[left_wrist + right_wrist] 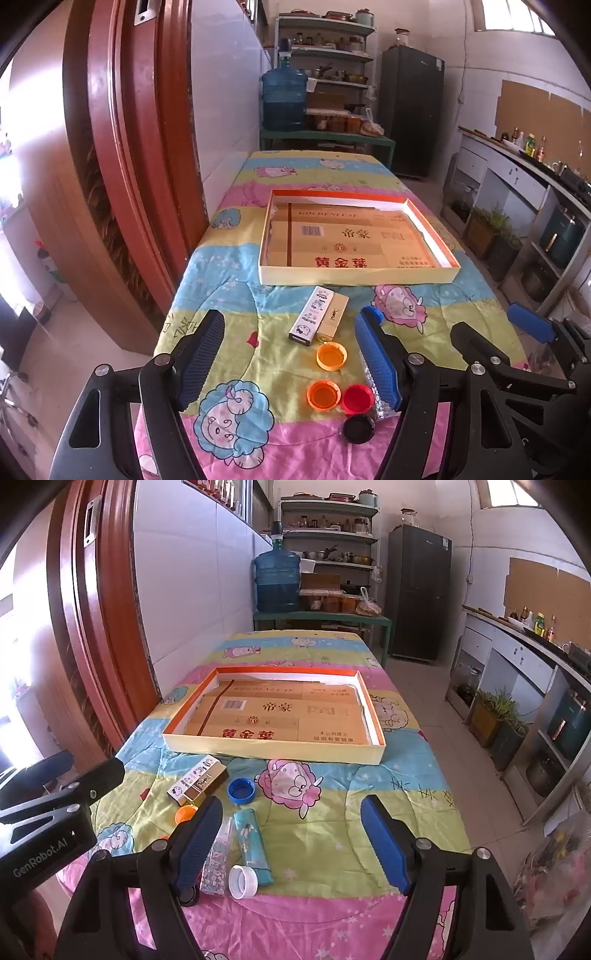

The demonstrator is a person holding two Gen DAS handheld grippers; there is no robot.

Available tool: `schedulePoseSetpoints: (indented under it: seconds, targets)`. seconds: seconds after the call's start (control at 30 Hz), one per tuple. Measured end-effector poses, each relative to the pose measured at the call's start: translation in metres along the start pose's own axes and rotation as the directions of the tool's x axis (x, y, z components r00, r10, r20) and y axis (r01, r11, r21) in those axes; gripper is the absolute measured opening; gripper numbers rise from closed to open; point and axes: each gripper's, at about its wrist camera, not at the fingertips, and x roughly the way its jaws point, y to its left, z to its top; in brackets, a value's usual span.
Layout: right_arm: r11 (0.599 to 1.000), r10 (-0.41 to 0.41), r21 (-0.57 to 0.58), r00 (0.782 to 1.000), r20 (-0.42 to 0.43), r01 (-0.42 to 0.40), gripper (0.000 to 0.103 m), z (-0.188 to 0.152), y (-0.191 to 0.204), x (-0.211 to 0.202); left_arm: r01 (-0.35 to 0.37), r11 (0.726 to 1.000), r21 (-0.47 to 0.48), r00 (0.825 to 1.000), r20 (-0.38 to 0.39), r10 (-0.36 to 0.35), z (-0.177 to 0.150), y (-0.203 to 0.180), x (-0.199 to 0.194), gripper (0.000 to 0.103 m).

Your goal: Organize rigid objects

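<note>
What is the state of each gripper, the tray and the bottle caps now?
left gripper: open, holds nothing
right gripper: open, holds nothing
tray: holds only a cardboard liner
orange caps: lie hollow side up
blue cap: hollow side up
white cap: on its side

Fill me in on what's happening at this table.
A person holds two grippers over a cartoon-print quilt, sorting small items. Both the left gripper and the right gripper are open and hold nothing. The shallow box has only cardboard inside. In front of it lie bottle caps, among them an orange cap, a red cap and a blue cap, plus lighters such as the teal lighter. Nothing is sorted yet.
</note>
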Motion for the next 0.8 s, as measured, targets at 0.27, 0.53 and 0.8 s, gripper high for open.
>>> schedulePoseSetpoints:
  seconds: [0.27,0.53,0.8]
  targets:
    - [1.000,-0.007,0.000,1.000,-0.003,0.007,0.077,-0.0002,-0.0006,0.0004,-0.011,1.000,-0.007,1.000,0.021,0.011,-0.0010,-0.0006,-0.0047,0.075]
    - [1.000,-0.004,-0.004,1.000,-0.008,0.004,0.077,-0.0011,0.0009,0.0019,-0.031,0.999,-0.004,0.999,0.018,0.031,-0.0009,0.0028,-0.0023,0.075]
    - [1.000,-0.008,-0.011,1.000,-0.013,0.007,0.077,-0.0013,0.0028,0.0068,-0.035,0.999,-0.001,0.999,0.016,0.035,-0.0015,0.0003,-0.0011,0.075]
